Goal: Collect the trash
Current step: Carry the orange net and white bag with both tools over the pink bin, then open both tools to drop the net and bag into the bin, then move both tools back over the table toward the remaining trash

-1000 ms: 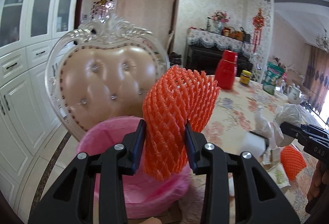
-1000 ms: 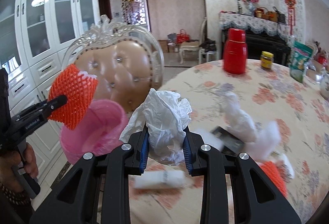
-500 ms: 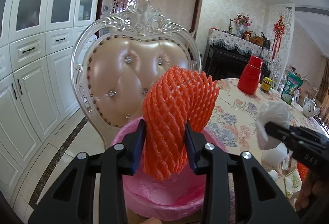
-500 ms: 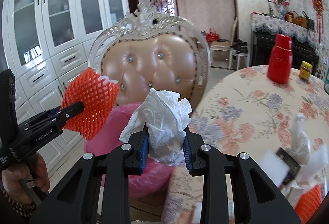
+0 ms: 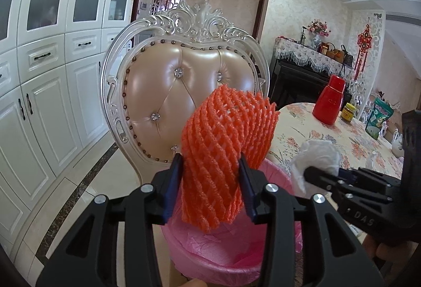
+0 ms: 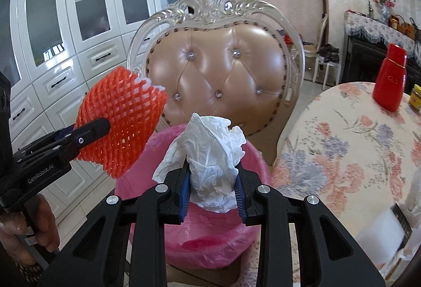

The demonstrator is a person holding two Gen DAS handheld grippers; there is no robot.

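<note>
An orange foam net (image 5: 226, 139) stands between the pads of my left gripper (image 5: 210, 163), whose jaws are opening while the net still touches both pads. It hangs over the pink-lined bin (image 5: 279, 173). My right gripper (image 6: 212, 168) is shut on a crumpled white tissue (image 6: 213, 144) just above the bin's rim (image 6: 252, 152). The right wrist view has the left gripper (image 6: 100, 127) and the net (image 6: 123, 113) at the left, beside the bin. In the left wrist view the right gripper (image 5: 310, 171) with the tissue (image 5: 318, 155) comes in from the right.
A padded chair (image 6: 218, 68) with a carved white frame stands right behind the bin. A round table with a floral cloth (image 6: 350, 139) lies to the right, bearing a red flask (image 6: 390, 81) and a jar (image 6: 415, 102). White cabinets (image 5: 47, 108) line the left wall. A hand (image 6: 15, 231) holds the left gripper.
Both grippers have swung left from the table to above the pink bin, carrying the net and the tissue. The left jaws now stand a little wider around the net.
</note>
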